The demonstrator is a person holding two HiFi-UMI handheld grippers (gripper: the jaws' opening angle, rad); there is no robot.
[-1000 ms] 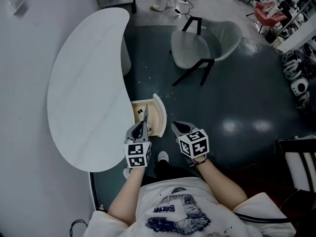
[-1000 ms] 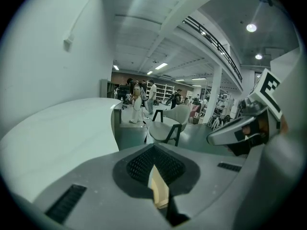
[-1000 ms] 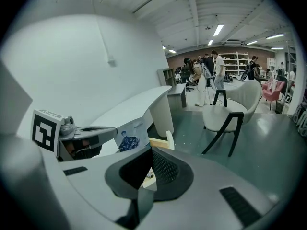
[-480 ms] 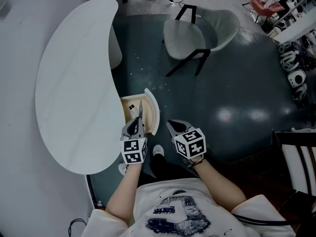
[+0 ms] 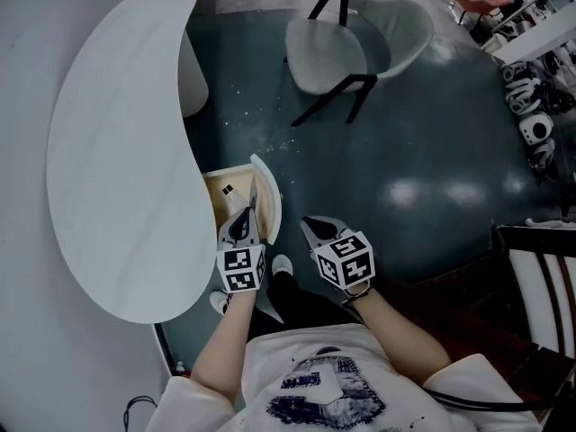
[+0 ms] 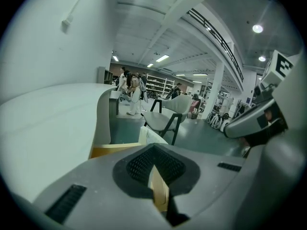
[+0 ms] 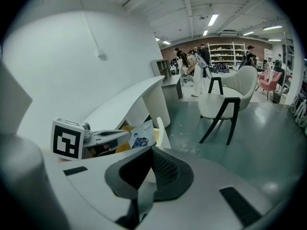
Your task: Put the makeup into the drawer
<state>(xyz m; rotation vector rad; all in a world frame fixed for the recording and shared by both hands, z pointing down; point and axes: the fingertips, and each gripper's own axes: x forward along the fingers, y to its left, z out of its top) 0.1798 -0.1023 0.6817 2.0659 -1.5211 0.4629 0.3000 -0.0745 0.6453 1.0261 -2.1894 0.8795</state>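
Head view, surface: a white, kidney-shaped surface (image 5: 117,151) fills the left, over a dark floor (image 5: 405,133).
Head view, drawer: a wooden drawer (image 5: 219,207) stands pulled out from the surface's right edge, with its curved white drawer front (image 5: 270,187) on its right.
Head view, left hand-held gripper: the left hand-held gripper (image 5: 245,221) points away over the drawer's near end, just inside the drawer front.
Head view, makeup packet: a thin makeup packet (image 5: 255,198) sticks out from its tips, above the drawer; whether it touches the drawer cannot be told.
Head view, right hand-held gripper: the right hand-held gripper (image 5: 310,228) hangs over the floor, just right of the drawer front and apart from it.
Head view, chair: a pale chair (image 5: 337,48) with dark legs stands far off.

Left gripper view, left hand-held gripper (image 6: 154,174): clenched on the makeup packet (image 6: 158,193), seen edge-on as a cream strip between the pads.
Left gripper view, drawer (image 6: 115,150): its wooden edge lies just beyond the tips, beneath the surface (image 6: 48,123).

Right gripper view, right hand-held gripper (image 7: 148,169): clenched, pads together with nothing between them.
Right gripper view, makeup packet (image 7: 141,137): a flat packet with a printed picture, gripped by the left hand-held gripper (image 7: 120,134) on the left, in front of the drawer's yellow inside.
Right gripper view, chair (image 7: 230,102): far right, on the floor.
Right gripper view, people (image 7: 192,63): several stand far back in the room.
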